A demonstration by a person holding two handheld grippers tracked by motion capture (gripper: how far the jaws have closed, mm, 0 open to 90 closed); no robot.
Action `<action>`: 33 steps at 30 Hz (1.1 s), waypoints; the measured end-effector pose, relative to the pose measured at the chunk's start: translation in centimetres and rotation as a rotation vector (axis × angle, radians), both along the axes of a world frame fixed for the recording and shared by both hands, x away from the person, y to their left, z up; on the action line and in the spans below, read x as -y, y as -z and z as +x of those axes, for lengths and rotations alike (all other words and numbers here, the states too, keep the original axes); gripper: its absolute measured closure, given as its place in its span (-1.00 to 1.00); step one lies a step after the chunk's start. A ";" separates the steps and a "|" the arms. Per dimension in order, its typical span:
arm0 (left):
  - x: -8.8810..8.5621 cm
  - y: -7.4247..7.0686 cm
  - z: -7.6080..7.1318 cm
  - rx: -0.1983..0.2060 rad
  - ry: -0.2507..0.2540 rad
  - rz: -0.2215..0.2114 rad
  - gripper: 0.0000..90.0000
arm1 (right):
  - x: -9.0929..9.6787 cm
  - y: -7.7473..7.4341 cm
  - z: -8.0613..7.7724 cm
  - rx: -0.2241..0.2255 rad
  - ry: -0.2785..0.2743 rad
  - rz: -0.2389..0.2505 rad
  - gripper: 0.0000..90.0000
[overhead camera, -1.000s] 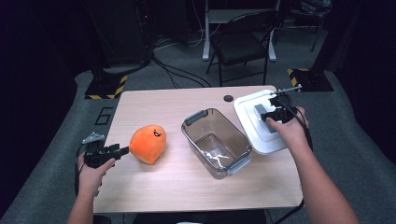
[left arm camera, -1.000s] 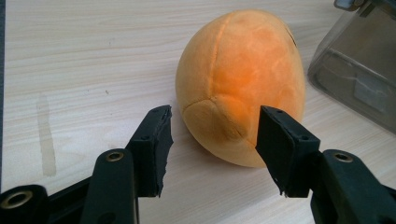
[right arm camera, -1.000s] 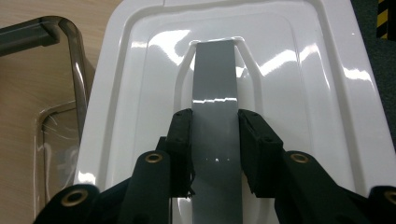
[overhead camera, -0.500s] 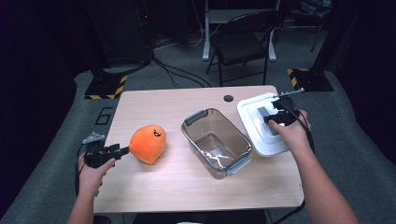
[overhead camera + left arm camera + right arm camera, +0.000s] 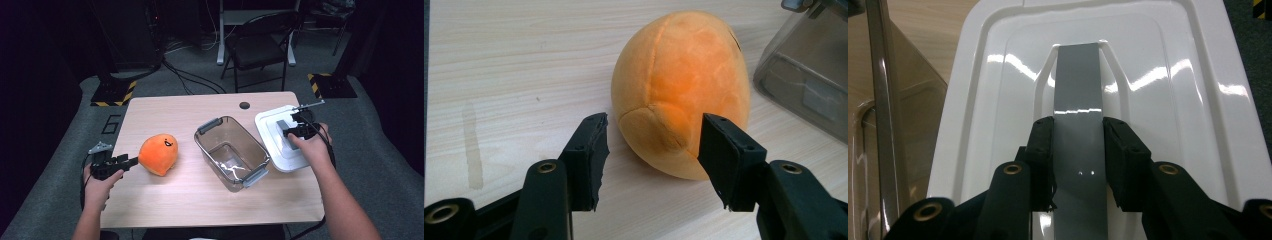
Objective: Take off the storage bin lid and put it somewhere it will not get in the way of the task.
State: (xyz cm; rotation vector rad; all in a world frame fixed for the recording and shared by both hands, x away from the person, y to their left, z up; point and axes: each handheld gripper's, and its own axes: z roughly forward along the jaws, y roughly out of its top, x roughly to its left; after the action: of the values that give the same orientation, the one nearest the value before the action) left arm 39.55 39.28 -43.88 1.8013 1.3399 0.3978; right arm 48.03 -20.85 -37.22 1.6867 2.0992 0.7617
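An orange plush toy (image 5: 159, 154) lies on the wooden table (image 5: 190, 112), left of a clear plastic bin (image 5: 232, 152). My left gripper (image 5: 117, 164) sits just left of the toy. In the left gripper view it (image 5: 654, 150) stands open, its jaws on either side of the plush toy's (image 5: 684, 85) near end. A white lid (image 5: 272, 125) lies flat to the right of the bin. My right gripper (image 5: 295, 131) rests on top of it. In the right gripper view it (image 5: 1078, 150) is shut on the lid's grey handle (image 5: 1076, 85).
The bin (image 5: 809, 80) holds nothing but a reflection and has grey latches at both ends. A small round hole (image 5: 244, 105) marks the table's far edge. A chair (image 5: 260, 50) and floor cables stand beyond the table. The lid (image 5: 1173, 100) overhangs the table's right edge.
My right gripper has shifted slightly toward me along the lid's handle. The left gripper and the plush toy have not moved.
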 end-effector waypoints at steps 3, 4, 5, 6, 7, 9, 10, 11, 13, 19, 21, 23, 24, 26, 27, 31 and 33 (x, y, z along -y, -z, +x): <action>0.0 0.0 0.0 -0.002 0.000 0.001 0.00 | 0.0 0.5 -0.1 -0.009 0.005 0.006 0.48; 0.0 0.0 0.0 -0.002 0.001 0.001 0.00 | 0.0 0.6 -0.1 -0.009 0.004 0.005 0.48; 0.0 0.0 0.0 -0.002 0.001 0.001 0.00 | 0.0 0.6 -0.1 -0.009 0.004 0.005 0.48; 0.0 0.0 0.0 0.000 -0.001 0.001 0.00 | -0.1 0.9 -0.1 -0.013 0.005 0.003 0.48; 0.0 0.0 0.0 0.001 -0.002 0.000 0.00 | -0.1 1.0 -0.1 -0.010 -0.001 -0.001 0.48; -0.1 0.0 0.0 0.001 -0.003 0.000 0.00 | -0.1 1.2 -0.1 -0.017 -0.001 -0.001 0.48; -0.1 0.0 0.0 0.001 -0.004 -0.001 0.00 | -0.2 1.3 -0.2 -0.020 -0.001 0.001 0.48; -0.1 0.0 0.0 0.001 -0.004 -0.001 0.00 | -0.2 1.5 -0.2 -0.024 0.001 0.001 0.48; -0.1 0.0 0.0 0.003 -0.005 0.000 0.00 | -0.2 1.8 -0.2 -0.024 0.000 -0.006 0.48; -0.1 -0.1 0.0 0.004 -0.005 0.000 0.00 | -0.2 2.6 -0.2 -0.041 -0.004 -0.004 0.48; -0.1 0.0 0.0 0.004 -0.005 0.001 0.00 | -0.2 2.9 -0.2 -0.042 -0.003 -0.003 0.48; -0.1 0.0 0.0 0.003 -0.004 0.001 0.00 | -0.2 3.1 -0.2 -0.045 -0.001 -0.001 0.48; -0.1 0.0 -0.1 0.001 -0.005 0.000 0.00 | -0.1 3.2 -0.2 -0.045 -0.003 -0.002 0.48; -0.1 0.0 0.0 0.001 -0.005 0.000 0.00 | -0.1 3.6 -0.2 -0.050 -0.001 0.001 0.48; -0.1 0.0 0.0 0.001 -0.006 0.000 0.00 | -0.1 3.7 -0.3 -0.052 -0.003 0.001 0.48; -0.1 0.0 0.0 0.000 -0.005 0.000 0.00 | -0.1 4.5 -0.3 -0.062 0.005 -0.001 0.48; -0.1 0.0 0.0 0.000 -0.005 -0.001 0.00 | -0.1 4.7 -0.3 -0.066 0.004 0.001 0.48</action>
State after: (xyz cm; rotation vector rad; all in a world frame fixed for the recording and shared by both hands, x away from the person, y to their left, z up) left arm 39.53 39.35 -43.89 1.7981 1.3444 0.3998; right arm 47.70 -20.71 -41.89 1.7379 2.1390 0.7153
